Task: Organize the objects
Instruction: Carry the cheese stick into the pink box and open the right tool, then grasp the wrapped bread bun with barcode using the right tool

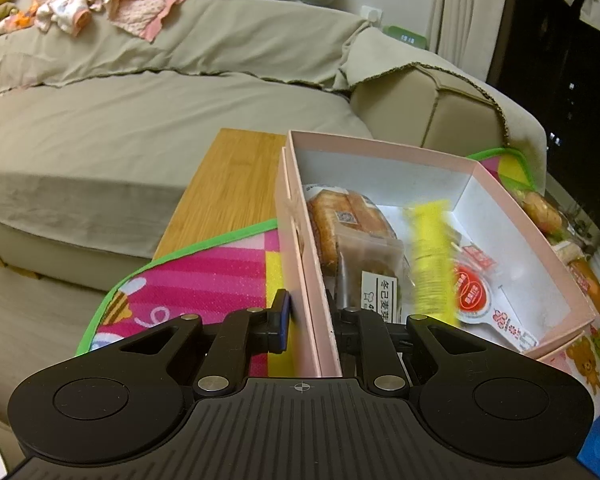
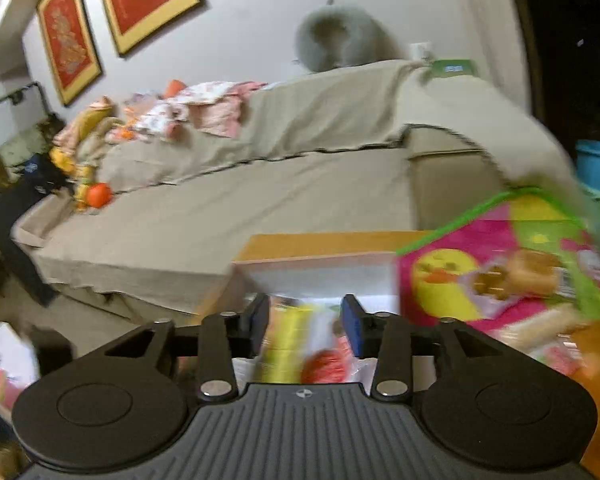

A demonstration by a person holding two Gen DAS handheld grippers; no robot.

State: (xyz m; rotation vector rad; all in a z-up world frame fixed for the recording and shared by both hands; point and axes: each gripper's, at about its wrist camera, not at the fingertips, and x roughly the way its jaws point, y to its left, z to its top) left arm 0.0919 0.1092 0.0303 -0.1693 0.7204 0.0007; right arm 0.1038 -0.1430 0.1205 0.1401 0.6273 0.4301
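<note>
Your left tool (image 1: 309, 320) is clamped on the near left wall of the pink box (image 1: 300, 216), one pad outside and one inside. Your right tool (image 2: 305, 318) stands partly apart with nothing gripped, above the box's contents. In the box lie wrapped bread (image 1: 340, 216), a brown packet (image 1: 374, 276), a blurred yellow packet (image 1: 432, 256) and a red-and-white packet (image 1: 474, 292). The box sits on a colourful mat (image 1: 204, 280) over a wooden table (image 1: 228, 184), more wrapped snacks (image 2: 528, 272) lie on the mat beside it, and a covered sofa (image 1: 140, 120) is behind.
</note>
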